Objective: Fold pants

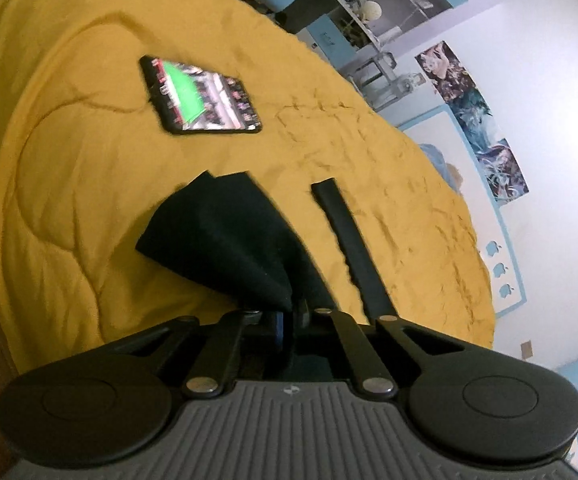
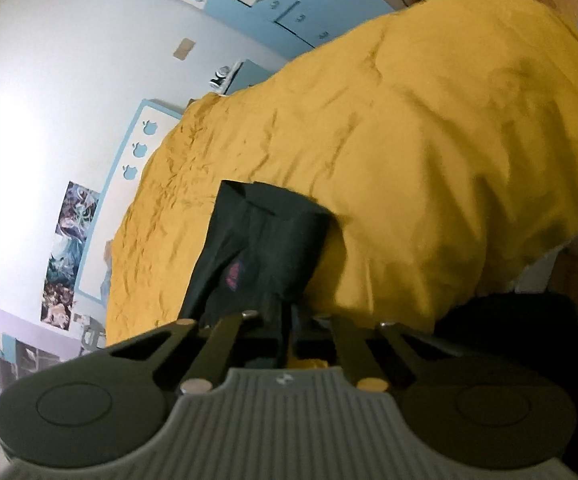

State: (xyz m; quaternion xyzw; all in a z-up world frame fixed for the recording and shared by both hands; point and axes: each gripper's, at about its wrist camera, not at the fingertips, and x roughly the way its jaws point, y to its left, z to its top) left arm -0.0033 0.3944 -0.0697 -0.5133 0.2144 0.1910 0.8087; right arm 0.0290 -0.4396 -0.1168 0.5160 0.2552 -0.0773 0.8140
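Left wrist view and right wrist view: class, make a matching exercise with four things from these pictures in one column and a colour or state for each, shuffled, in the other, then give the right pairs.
Column one:
1. bedspread
2. phone
3. black pants
4. headboard

Column two:
A. screen lit, lying flat
B. mustard yellow, wrinkled
C. light blue and white, with cut-out shapes
D. pinched in a hand-held gripper

Pairs: 1-B, 2-A, 3-D, 4-C

Soft indoor light; a white glare washes out the wall (image 2: 17, 128) at the right wrist view's left. Fisheye bending curves the edges, corners dark, slight motion blur throughout.
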